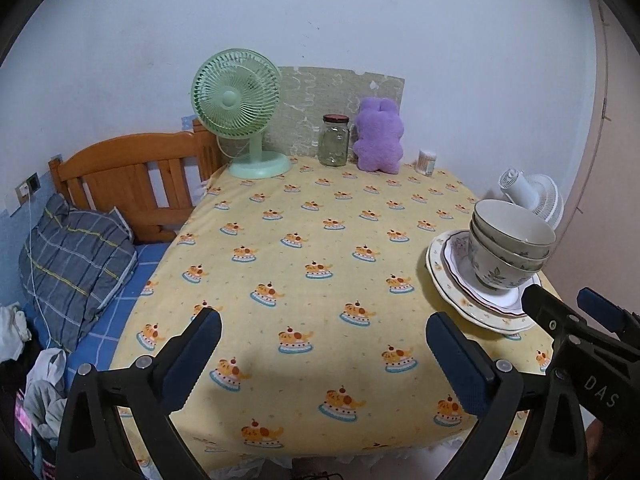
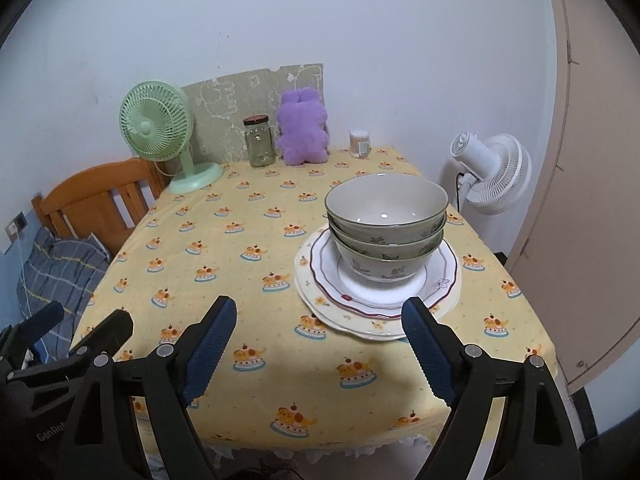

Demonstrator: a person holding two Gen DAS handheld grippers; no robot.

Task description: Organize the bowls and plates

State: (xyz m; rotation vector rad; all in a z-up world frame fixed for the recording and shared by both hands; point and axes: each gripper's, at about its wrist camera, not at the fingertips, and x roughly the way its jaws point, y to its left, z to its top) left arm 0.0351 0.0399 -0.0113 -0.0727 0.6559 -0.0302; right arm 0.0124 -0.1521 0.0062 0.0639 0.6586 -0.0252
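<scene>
A home bedroom is showing: a wooden bed (image 1: 132,184) with pillow (image 1: 76,256) is adjoining a cloth-covered table (image 1: 320,280).

Both tools are matte black plastic clamps; the left gripper (image 1: 323,342) and the right gripper (image 2: 319,334) each carry two fingers faced with ribbed dark-blue pads (image 2: 211,346). Round silver screw heads sit at the finger joints. White letters "DAS" mark the right one's body.
</scene>
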